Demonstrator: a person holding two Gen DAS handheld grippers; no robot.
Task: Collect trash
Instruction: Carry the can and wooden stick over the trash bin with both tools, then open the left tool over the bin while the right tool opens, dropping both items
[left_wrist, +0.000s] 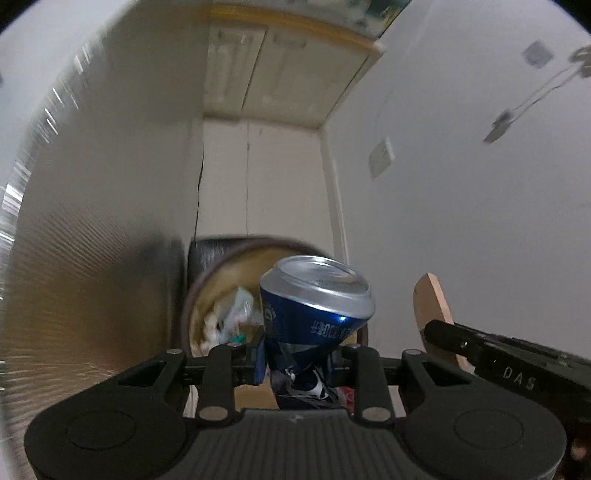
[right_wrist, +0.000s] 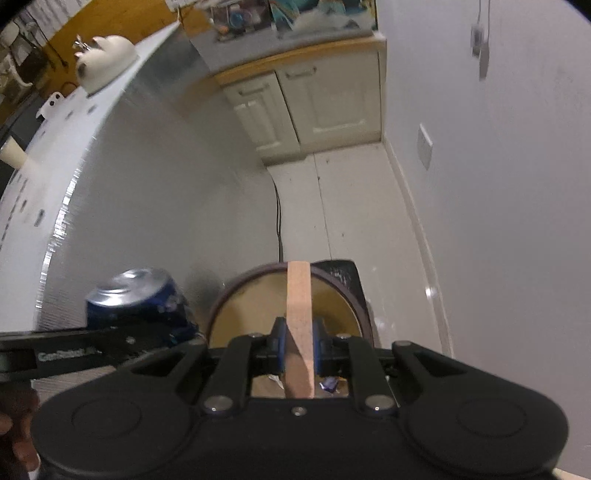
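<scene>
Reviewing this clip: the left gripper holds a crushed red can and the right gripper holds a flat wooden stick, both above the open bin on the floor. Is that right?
Not quite. The can is blue with a silver top, not red; the left wrist view shows it clamped in the left gripper. The rest stands: the right gripper holds the wooden stick above the bin.

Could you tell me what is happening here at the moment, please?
A person is collecting trash with a handheld gripper in each hand. The left gripper is shut on a crushed blue can, and the right gripper is shut on a flat wooden stick. Both are held above a round bin on the floor, which already has some scraps in it. Nothing has been released yet.
</scene>
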